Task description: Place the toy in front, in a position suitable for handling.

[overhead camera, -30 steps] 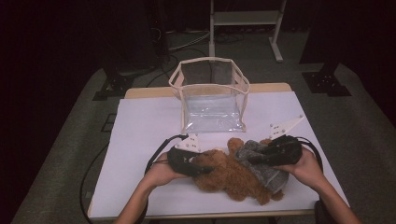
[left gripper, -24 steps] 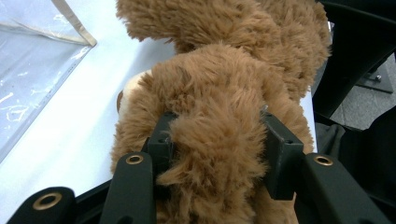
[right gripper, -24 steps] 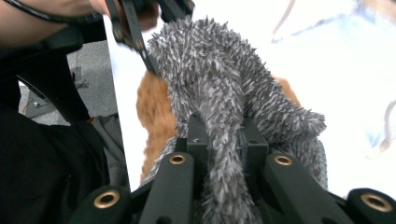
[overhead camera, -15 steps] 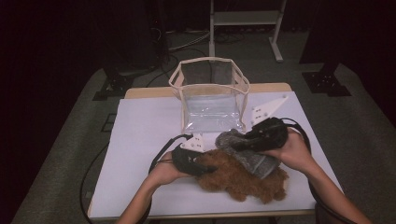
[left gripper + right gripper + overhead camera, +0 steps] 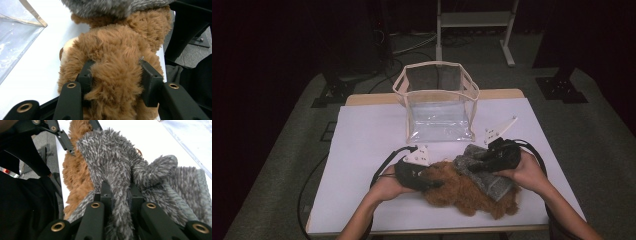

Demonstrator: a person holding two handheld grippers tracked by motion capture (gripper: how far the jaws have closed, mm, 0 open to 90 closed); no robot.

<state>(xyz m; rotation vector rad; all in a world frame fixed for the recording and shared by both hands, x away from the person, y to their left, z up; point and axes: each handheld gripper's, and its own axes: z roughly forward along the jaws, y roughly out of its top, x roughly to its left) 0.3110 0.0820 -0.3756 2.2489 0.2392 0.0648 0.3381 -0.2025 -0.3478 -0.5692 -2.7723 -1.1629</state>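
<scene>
A fluffy brown plush toy (image 5: 464, 192) lies on the white tabletop (image 5: 362, 140) near its front edge, between the person's two hands. Across its upper right part lies a shaggy grey knitted fabric piece (image 5: 486, 172), touching the brown fur and partly covering it.

The left gripper (image 5: 432, 184) comes at the toy from the left; in the left gripper view (image 5: 115, 75) its two black jaws stand partly closed, pressed into a thick fold of the brown fur (image 5: 117, 62), which bulges between them. The right gripper (image 5: 477, 166) reaches in from the right; in the right gripper view (image 5: 117, 188) its jaws are nearly together, pinching a narrow ridge of the grey fabric (image 5: 117, 165), with the brown fur (image 5: 75, 177) lying beside it.

Behind the toy, toward the middle of the table, stands an open clear plastic bag with beige trim (image 5: 438, 107), upright and apart from the toy. No brand, label or readable writing can be made out on any of these things.
</scene>
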